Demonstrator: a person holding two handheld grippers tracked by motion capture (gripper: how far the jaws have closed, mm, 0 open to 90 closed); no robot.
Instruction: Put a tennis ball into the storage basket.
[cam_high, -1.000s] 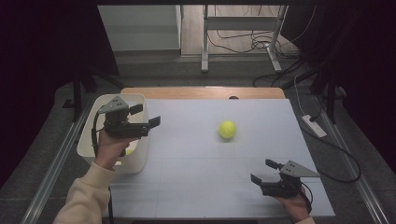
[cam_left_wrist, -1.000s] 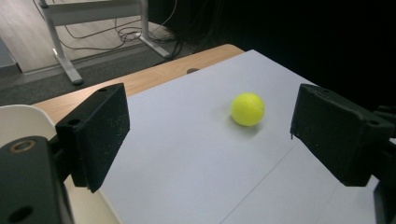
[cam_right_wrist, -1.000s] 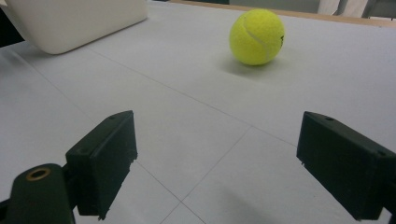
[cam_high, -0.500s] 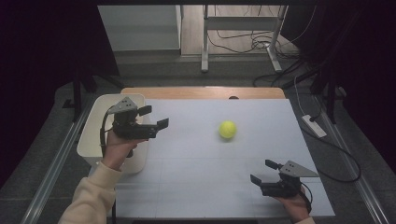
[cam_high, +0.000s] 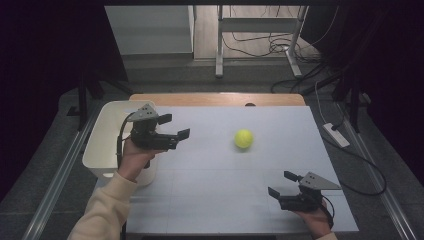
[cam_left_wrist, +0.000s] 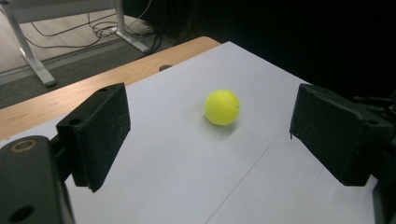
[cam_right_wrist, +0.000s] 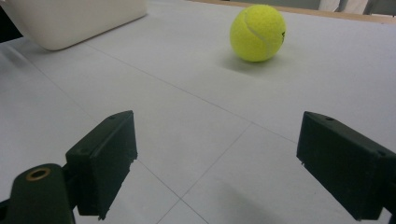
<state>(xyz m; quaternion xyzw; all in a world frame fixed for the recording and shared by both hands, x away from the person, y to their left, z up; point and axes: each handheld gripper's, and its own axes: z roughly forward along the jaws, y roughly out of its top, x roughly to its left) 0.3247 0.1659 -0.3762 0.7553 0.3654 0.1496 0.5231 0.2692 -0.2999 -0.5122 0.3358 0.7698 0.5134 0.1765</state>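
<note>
So the left gripper (cam_high: 176, 131) is out over the tabletop (cam_high: 210, 200), just in front of the white bin (cam_high: 107, 135), jaws spread wide with nothing between them and aimed toward the tennis ball (cam_high: 243, 138). The ball sits on its own in the middle of the white tabletop, a bit toward the far edge, well apart from both grippers. In the left gripper view the ball (cam_left_wrist: 222, 107) lies pretty much centred between the two black jaws, just farther out, so the line-up already looks good.

My take on doing this reach well: come in low and level so the jaws pass on either side of the ball at its widest part, not over the top. A ball rolls at the slightest nudge, so I'd avoid touching it with one jaw first; get both sides bracketing it, then close evenly. The opening looks wide enough to clear it, so no need to fiddle with that on the way in.

The right gripper (cam_high: 280, 186) rests near the front right corner of the tabletop, jaws also spread and empty, with the ball (cam_right_wrist: 257, 32) far ahead of it. I'd leave it parked there; it's not in the way.
</note>
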